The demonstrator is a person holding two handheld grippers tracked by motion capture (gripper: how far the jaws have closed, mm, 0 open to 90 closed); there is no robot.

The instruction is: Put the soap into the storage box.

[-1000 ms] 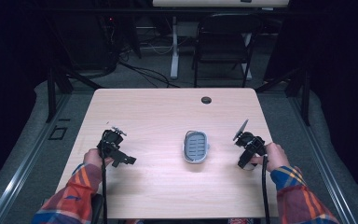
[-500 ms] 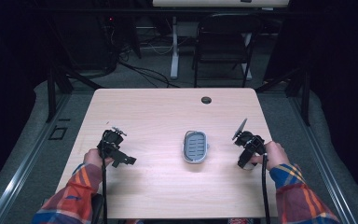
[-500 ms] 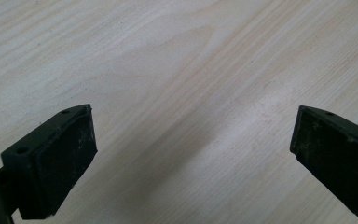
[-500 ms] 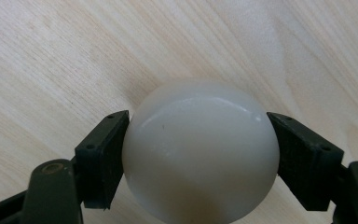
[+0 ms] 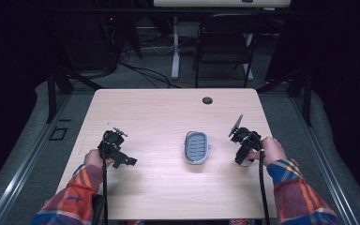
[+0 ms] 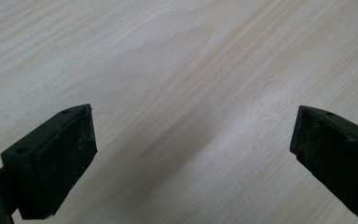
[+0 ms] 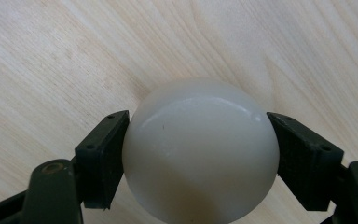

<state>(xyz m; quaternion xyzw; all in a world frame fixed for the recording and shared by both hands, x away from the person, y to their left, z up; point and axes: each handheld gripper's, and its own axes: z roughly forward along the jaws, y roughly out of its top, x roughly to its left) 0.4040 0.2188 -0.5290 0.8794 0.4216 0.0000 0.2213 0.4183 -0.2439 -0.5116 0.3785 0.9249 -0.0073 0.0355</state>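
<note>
Right claw (image 7: 198, 158) clamps white ball (image 7: 200, 149); left claw (image 6: 191, 154) gapes empty | high view: grey dish (image 5: 196, 147) between

Smooth white rounded object (image 7: 200, 154), glossy, clamped between the right gripper's (image 7: 198, 158) two black jaws just above the light wooden table (image 5: 168, 117). Grey oval slotted dish (image 5: 196, 147) lay flat mid-table, apart.
</note>
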